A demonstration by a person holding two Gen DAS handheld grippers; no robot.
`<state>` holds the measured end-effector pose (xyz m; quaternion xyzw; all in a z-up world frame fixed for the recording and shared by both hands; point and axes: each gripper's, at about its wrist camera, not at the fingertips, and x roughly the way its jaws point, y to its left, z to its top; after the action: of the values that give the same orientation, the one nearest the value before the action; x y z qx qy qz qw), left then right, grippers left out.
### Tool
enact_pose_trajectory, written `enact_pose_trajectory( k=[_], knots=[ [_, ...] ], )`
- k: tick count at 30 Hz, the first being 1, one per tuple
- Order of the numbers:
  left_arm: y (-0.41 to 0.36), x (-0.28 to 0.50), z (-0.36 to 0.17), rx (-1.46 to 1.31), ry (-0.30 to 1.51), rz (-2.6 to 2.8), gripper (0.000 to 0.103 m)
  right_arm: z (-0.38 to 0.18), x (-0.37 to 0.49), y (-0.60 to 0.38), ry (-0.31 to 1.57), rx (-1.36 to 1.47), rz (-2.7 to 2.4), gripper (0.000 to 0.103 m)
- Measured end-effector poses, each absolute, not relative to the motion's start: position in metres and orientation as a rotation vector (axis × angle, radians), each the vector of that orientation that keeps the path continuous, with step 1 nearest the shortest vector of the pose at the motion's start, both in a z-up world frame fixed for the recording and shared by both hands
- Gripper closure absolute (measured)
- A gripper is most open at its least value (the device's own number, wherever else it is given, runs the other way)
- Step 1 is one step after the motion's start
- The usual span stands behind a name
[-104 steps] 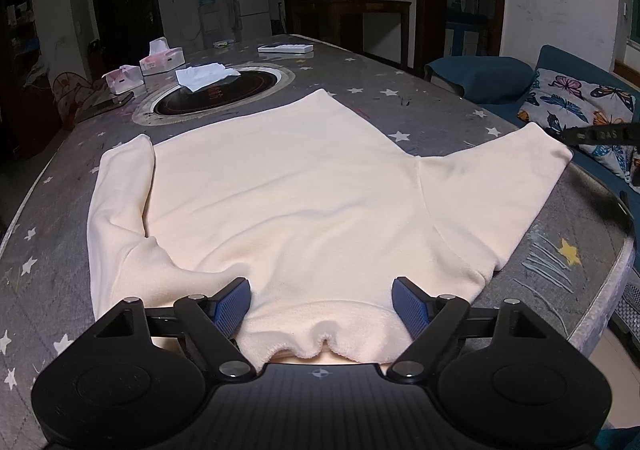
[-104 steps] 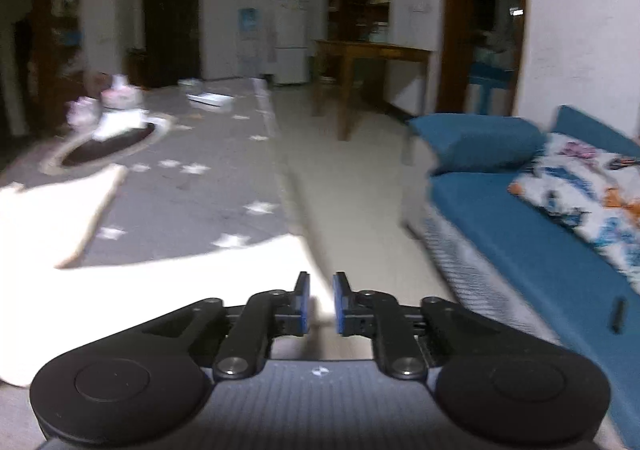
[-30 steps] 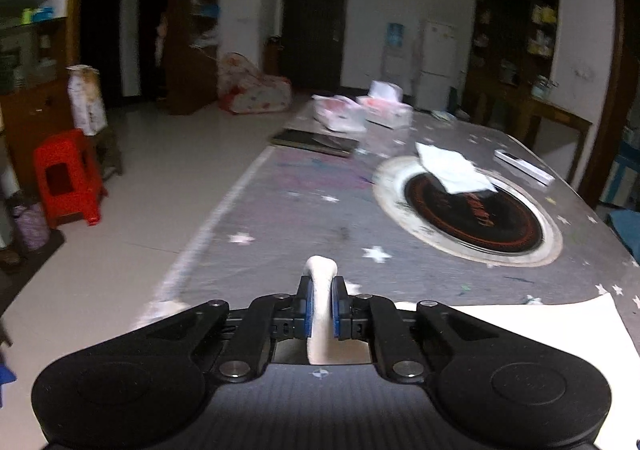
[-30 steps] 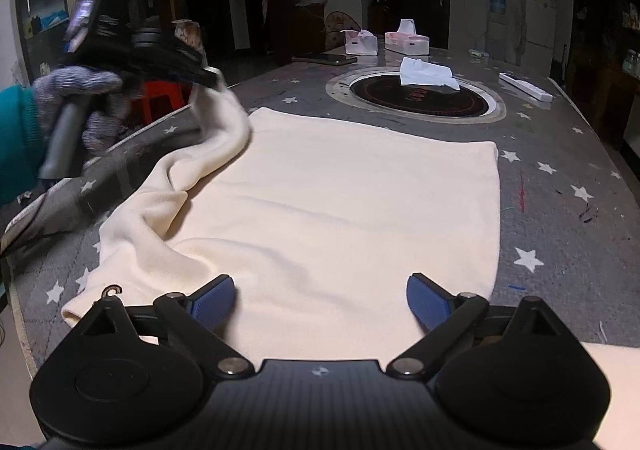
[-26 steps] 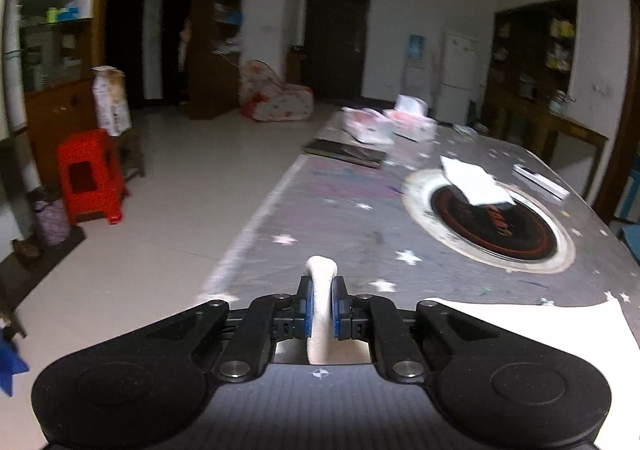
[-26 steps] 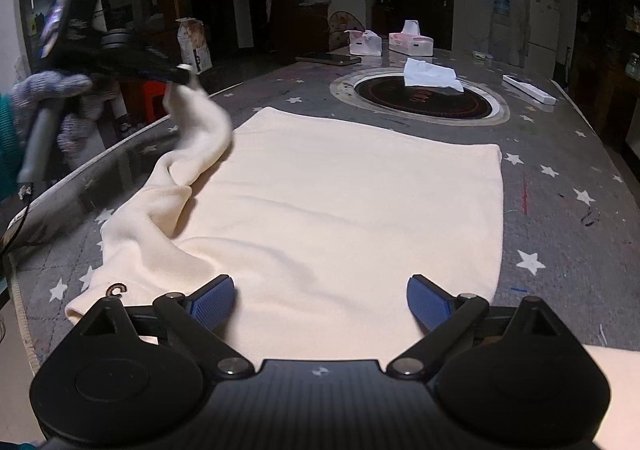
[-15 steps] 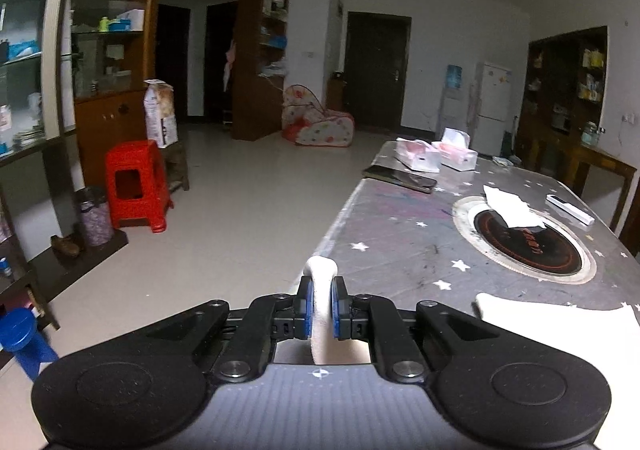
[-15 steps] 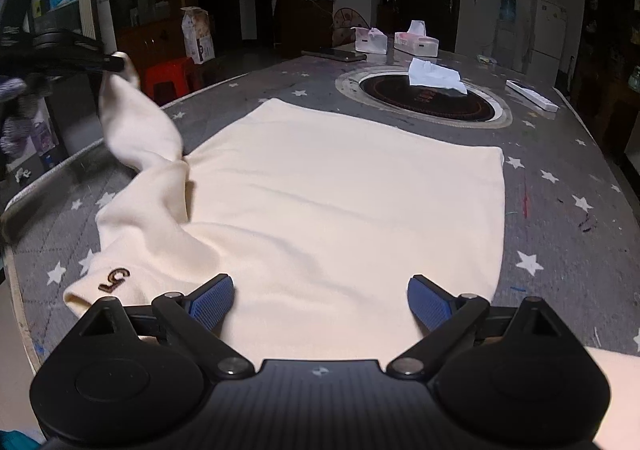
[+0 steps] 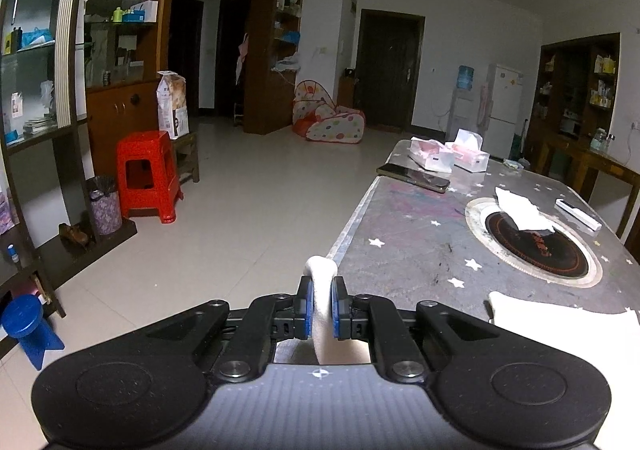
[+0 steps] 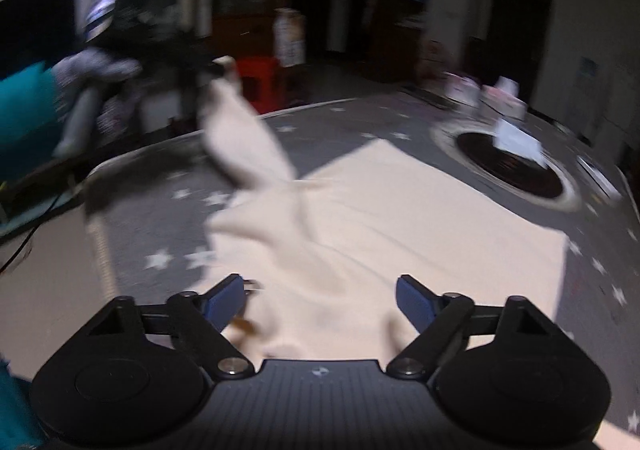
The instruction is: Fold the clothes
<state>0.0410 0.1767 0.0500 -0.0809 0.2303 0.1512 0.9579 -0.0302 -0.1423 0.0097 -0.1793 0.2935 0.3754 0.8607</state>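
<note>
left tool clamped on the sweater sleeve cuff, lifted past the table left edge; sleeve runs back toward the body; right tool spread apart over the collar

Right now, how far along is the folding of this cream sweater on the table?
Early. Done: the sweater body lies spread fairly flat on the starred table. In hand: the left gripper is shut on the sleeve, holding it lifted out over the table's edge; the right gripper hovers open over the near part of the sweater. Left: no body fold is visible; the right view is blurred.
</note>
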Motion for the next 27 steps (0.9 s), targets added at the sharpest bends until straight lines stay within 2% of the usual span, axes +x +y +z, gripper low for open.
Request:
enact_pose_trajectory(
  k=[4, 8, 9, 10, 12, 13, 15, 21, 27],
  knots=[
    [0.177, 0.037, 0.055, -0.162, 0.453, 0.309, 0.093, 0.003, -0.041, -0.121, 0.624, -0.417, 0.865, 0.029],
    [0.178, 0.033, 0.059, -0.162, 0.453, 0.317, 0.093, -0.007, -0.047, -0.106, 0.622, -0.441, 0.891, 0.043],
    [0.179, 0.032, 0.06, -0.161, 0.455, 0.32, 0.093, -0.01, -0.047, -0.103, 0.63, -0.44, 0.896, 0.05],
    [0.18, 0.031, 0.061, -0.162, 0.457, 0.321, 0.093, -0.013, -0.047, -0.102, 0.635, -0.446, 0.892, 0.053],
    [0.181, 0.03, 0.063, -0.162, 0.464, 0.328, 0.093, -0.016, -0.047, -0.101, 0.635, -0.459, 0.889, 0.071],
    [0.182, 0.03, 0.064, -0.162, 0.466, 0.331, 0.093, -0.016, -0.047, -0.101, 0.633, -0.458, 0.892, 0.074],
    [0.183, 0.026, 0.068, -0.165, 0.46, 0.327, 0.093, -0.009, -0.044, -0.108, 0.632, -0.437, 0.902, 0.092],
    [0.18, 0.006, 0.075, -0.157, 0.447, 0.331, 0.093, 0.007, -0.036, -0.133, 0.69, -0.349, 0.98, 0.094],
    [0.195, -0.009, 0.043, -0.175, 0.521, 0.386, 0.093, -0.005, -0.043, -0.135, 0.725, -0.389, 1.03, 0.094]
  ],
)
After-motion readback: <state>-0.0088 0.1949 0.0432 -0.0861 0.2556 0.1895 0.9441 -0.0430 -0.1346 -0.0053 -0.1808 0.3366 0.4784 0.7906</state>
